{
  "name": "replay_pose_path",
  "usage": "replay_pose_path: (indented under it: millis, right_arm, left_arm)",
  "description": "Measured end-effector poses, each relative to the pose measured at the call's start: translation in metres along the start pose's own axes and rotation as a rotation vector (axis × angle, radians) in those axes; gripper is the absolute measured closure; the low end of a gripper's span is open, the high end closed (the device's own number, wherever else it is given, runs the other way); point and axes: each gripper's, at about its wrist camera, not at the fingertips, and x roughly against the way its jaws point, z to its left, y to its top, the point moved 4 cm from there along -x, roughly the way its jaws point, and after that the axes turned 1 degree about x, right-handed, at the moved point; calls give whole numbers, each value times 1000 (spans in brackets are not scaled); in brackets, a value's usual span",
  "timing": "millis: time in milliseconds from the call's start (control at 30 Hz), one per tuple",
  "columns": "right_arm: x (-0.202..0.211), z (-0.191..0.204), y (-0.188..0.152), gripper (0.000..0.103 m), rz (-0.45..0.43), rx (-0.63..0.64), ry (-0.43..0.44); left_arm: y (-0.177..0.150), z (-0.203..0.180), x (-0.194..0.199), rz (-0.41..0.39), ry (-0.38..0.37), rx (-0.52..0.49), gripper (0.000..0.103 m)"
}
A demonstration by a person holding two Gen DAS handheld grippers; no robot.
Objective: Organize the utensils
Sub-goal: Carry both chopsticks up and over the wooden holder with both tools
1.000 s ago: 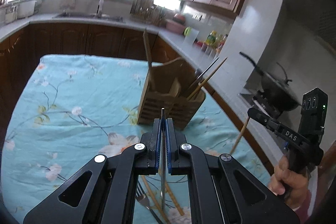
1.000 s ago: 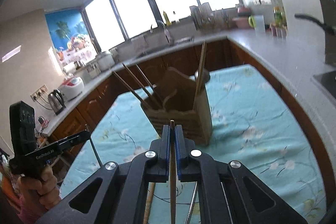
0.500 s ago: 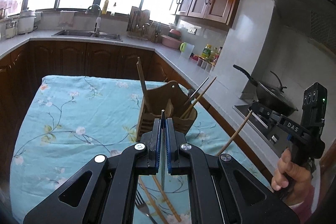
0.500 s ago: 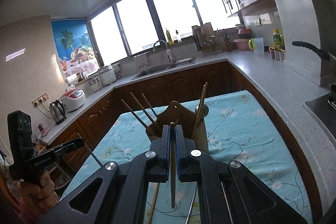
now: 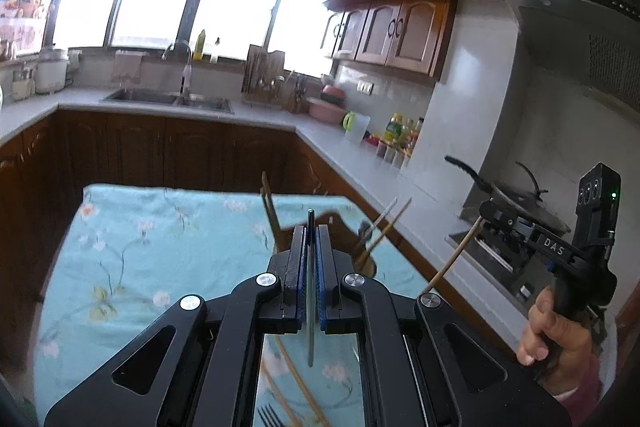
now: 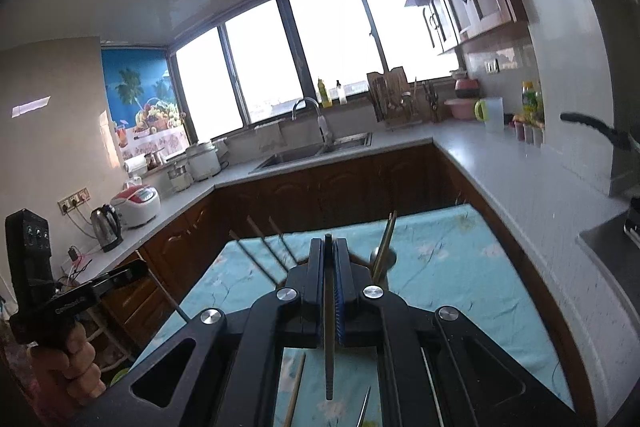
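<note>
My left gripper is shut on a thin metal utensil that stands upright between its pads. My right gripper is shut on a wooden chopstick, seen also in the left wrist view. Both are raised high above the table. The wooden utensil holder is mostly hidden behind the left fingers; chopsticks stick out of it. In the right wrist view its chopsticks and a spoon show beside the fingers. A fork and loose chopsticks lie on the cloth below.
The table has a teal floral cloth. Grey counters with a sink run behind and to the right. A wok sits on the stove at the right. A kettle and rice cooker stand at the left.
Both grippers have lifted and tilted up with their utensils held; the holder has dropped low in both views and the kitchen walls and windows fill more of them.
</note>
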Motion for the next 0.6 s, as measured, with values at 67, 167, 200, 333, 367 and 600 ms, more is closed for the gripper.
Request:
replay_pose_path:
  millis: [67, 167, 200, 333, 367, 600]
  right_arm:
    - [-2, -1, 12, 99, -23, 1, -4]
    - [-7, -3, 30, 99, -53, 2, -10]
    - [-9, -3, 36, 99, -62, 5, -15]
    - [-21, -4, 57, 99, -97, 11, -30]
    - [-25, -4, 60, 99, -103, 13, -34]
    - [-62, -17, 62, 99, -110, -4, -72]
  left_arm:
    - [13, -2, -3, -23, 5, -12, 100]
    - [33, -7, -10, -57, 7, -28, 100]
    - [39, -8, -14, -66, 8, -33, 100]
    - [61, -15, -30, -96, 12, -52, 100]
    - [67, -16, -36, -99, 10, -54, 100]
    - [76, -14, -81, -101, 62, -69, 100]
